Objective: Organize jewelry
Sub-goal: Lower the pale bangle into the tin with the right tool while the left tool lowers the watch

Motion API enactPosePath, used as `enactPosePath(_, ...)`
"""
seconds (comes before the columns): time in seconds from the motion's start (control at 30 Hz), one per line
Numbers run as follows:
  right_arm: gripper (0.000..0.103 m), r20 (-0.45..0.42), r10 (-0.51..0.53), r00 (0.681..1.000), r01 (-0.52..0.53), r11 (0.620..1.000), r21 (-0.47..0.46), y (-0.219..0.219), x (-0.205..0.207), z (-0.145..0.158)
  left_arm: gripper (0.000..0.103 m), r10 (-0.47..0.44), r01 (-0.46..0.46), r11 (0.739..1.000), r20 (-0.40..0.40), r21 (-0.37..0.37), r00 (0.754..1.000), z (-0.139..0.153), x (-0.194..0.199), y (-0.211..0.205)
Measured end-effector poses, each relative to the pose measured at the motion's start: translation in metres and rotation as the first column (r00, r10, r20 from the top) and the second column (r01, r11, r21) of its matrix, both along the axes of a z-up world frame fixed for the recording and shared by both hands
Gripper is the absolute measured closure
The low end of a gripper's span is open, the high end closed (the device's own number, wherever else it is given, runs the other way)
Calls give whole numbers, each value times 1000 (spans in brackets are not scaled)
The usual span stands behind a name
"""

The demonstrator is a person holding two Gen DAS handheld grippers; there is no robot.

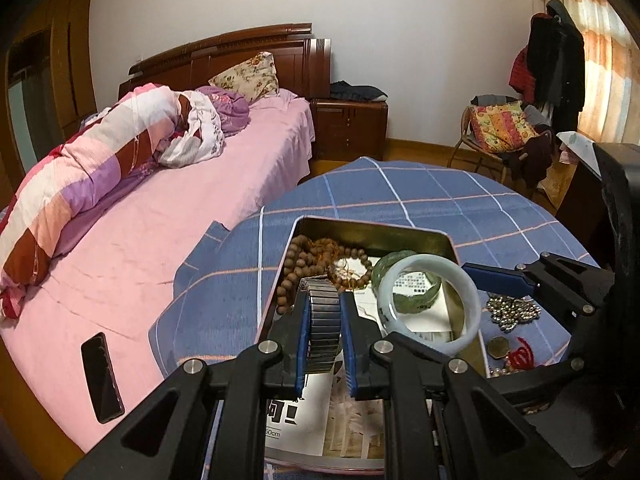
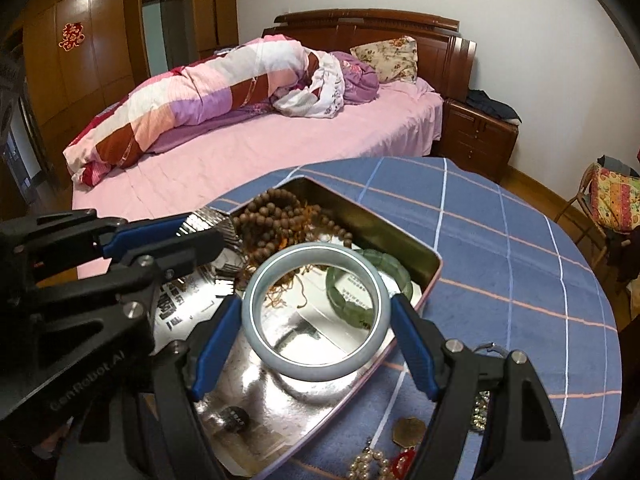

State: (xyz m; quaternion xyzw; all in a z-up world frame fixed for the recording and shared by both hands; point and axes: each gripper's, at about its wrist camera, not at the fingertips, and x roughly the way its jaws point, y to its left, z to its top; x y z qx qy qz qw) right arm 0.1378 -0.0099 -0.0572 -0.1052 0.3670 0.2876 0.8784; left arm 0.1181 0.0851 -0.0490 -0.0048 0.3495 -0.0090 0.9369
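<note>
An open metal tin sits on the blue checked tablecloth. It holds brown wooden beads, a green bangle and paper. My left gripper is shut on a dark metal watch band over the tin's left side; the gripper also shows in the right wrist view. My right gripper is shut on a pale white jade bangle, held upright over the tin.
On the cloth right of the tin lie a silver bead cluster, a bronze coin, a red charm and pearls. A pink bed with a black phone is to the left.
</note>
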Motion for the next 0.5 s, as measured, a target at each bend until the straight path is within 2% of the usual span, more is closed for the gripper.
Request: enactPosePath(0.5, 25, 10, 10, 1000, -10, 997, -73, 12, 4, -10, 89, 8, -7, 1000, -45, 9, 999, -15, 8, 6)
